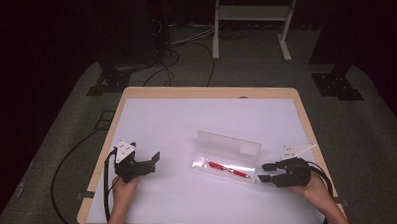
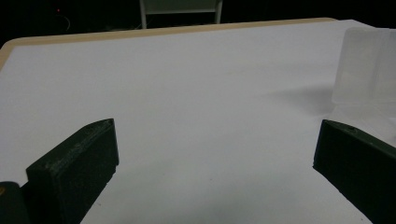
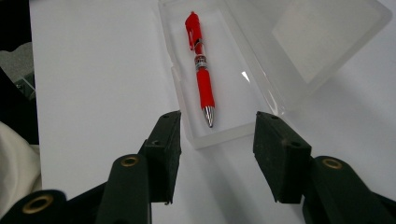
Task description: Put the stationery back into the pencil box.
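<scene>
Clear case (image 2: 369,65) cut off by the right edge of the left gripper view, pen inside not visible there. In the right gripper view the case's open lid (image 3: 327,37) runs past the top edge. Print on the red pen (image 3: 201,60) band too small to read.
</scene>
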Motion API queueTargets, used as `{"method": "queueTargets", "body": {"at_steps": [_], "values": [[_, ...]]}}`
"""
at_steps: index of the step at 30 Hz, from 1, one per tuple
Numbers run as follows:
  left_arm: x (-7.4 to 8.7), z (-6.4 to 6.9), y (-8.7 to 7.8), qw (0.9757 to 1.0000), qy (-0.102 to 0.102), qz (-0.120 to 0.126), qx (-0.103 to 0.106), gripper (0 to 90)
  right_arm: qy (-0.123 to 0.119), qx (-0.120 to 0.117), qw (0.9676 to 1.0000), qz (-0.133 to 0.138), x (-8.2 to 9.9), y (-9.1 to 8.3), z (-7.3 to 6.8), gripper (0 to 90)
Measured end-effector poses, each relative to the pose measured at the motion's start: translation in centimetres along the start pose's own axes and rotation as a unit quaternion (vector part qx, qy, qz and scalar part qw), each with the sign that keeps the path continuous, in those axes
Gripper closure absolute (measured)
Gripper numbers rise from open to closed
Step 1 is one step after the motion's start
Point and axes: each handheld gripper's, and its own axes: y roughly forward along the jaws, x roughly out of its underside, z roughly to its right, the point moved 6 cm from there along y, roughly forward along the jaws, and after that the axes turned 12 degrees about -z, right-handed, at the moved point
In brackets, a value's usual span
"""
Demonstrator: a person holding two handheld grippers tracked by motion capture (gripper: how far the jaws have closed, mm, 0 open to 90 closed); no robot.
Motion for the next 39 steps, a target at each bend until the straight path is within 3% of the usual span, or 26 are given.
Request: {"method": "queueTargets", "body": {"at_steps": [18,28,35,38,39], "values": [[0.0,0.0,0.0,1.0000,0.002,-0.001,-0.001,0.0,0.019,0.005,0.9998,-0.007,2.7,-0.6,0.4,49.8],[0.0,0.0,0.0,1.0000,0.002,-0.001,-0.001,0.0,0.033,0.008,0.9994,0.011,4.3,-1.3,0.5,49.0],[0.0,0.0,0.0,1.0000,-0.002,0.000,0.000,0.0,0.053,0.007,0.9981,0.030,5.5,-1.7,0.2,43.5],[0.0,0.0,0.0,1.0000,0.000,-0.001,-0.001,0.0,0.061,-0.017,0.9950,0.077,5.4,-2.1,-0.9,42.5],[0.0,0.0,0.1,1.0000,0.000,-0.001,-0.001,0.0,0.056,-0.010,0.9955,0.076,5.3,-2.1,-1.3,40.6]]}}
